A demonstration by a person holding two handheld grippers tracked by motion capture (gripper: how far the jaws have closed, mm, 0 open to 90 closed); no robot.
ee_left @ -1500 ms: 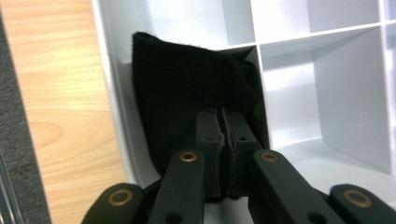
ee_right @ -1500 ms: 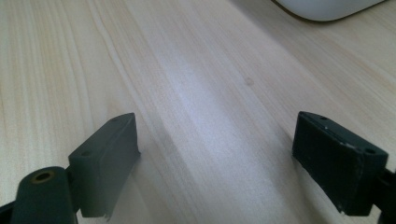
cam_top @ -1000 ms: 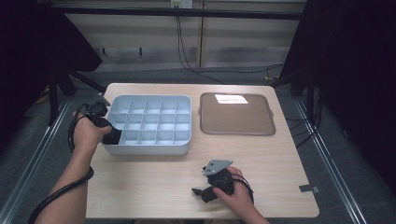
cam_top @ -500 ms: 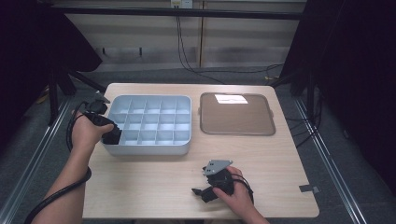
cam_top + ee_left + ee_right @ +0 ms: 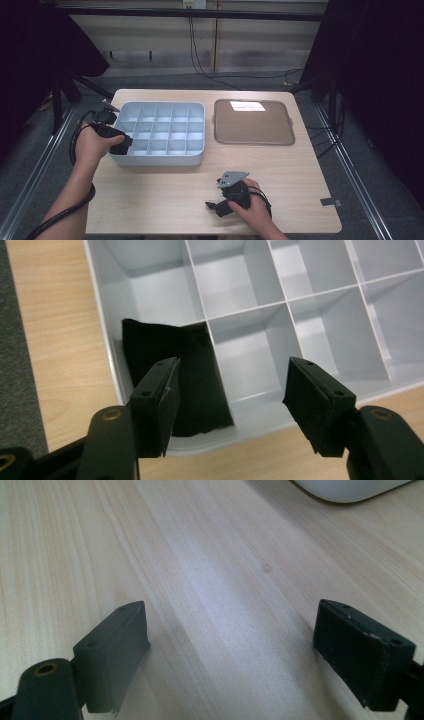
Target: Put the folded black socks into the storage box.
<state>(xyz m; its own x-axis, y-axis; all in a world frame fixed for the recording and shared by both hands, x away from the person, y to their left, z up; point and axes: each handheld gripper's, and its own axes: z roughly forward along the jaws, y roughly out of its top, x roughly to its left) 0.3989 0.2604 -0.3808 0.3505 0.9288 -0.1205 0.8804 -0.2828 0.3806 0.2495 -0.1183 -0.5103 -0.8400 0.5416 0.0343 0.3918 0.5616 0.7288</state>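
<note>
A light grey compartment tray [image 5: 165,117] stands on the left half of the table. In its near-left corner cell lies a black cloth-like piece [image 5: 192,370]. My left gripper [image 5: 232,397] hangs open just above that corner, its left jaw over the black piece and its right jaw over the neighbouring cell, holding nothing. In the high view the left gripper [image 5: 120,145] sits at the tray's near-left corner. My right gripper [image 5: 217,206] rests low over bare wood near the table's front edge. In its own view the right gripper [image 5: 230,650] is wide open with nothing between the jaws.
A flat brown tray [image 5: 252,125] lies to the right of the grey one, with a bright light patch at its far edge. The grey tray's other cells [image 5: 320,305] look bare. A corner of the grey tray [image 5: 350,487] shows beyond the right gripper.
The left hand has shifted only slightly at the tray's near-left corner. The right hand and gripper have stayed put.
</note>
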